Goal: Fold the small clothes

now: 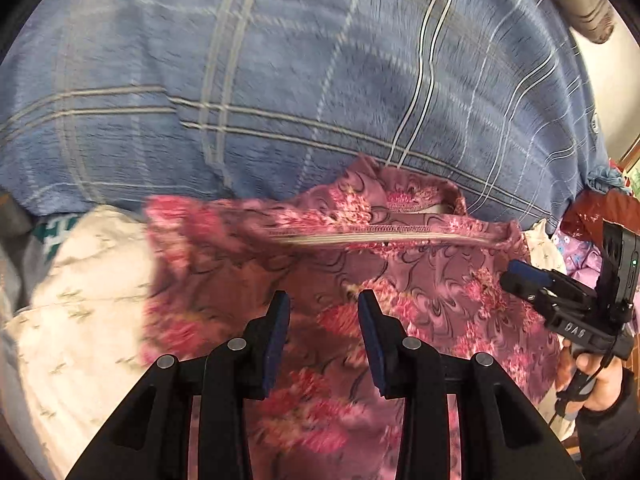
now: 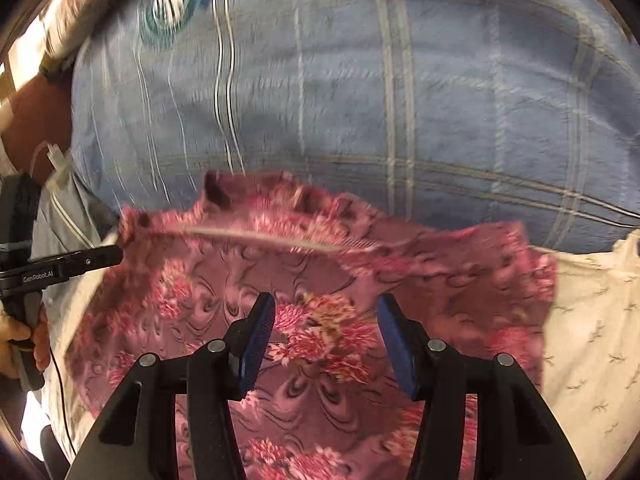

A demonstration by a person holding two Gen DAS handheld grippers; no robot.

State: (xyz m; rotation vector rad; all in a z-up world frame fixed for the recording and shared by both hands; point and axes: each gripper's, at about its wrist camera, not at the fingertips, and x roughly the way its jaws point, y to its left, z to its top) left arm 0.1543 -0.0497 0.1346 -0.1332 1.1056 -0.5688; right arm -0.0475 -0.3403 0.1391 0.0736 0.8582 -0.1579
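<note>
On the blue plaid blanket (image 1: 280, 80) lies a pink floral garment (image 1: 420, 280), waistband toward the far side, partly over a white printed cloth (image 1: 80, 300). Above it, the left gripper (image 1: 324, 336) and right gripper (image 2: 326, 340) hover with jaws apart, holding nothing.

Motion blur smears the pink floral garment (image 1: 360, 280), whose lower part runs off frame.

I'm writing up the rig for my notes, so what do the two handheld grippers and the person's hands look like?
Both are matte black plastic with silver pivot bolts and dark blue ribbed pads on the fingers. The left gripper carries white "GenRobot.AI" lettering and a thin black cable below the bare left hand. The right gripper shows a small green light; a dark sleeve covers the wrist behind the right hand.
</note>
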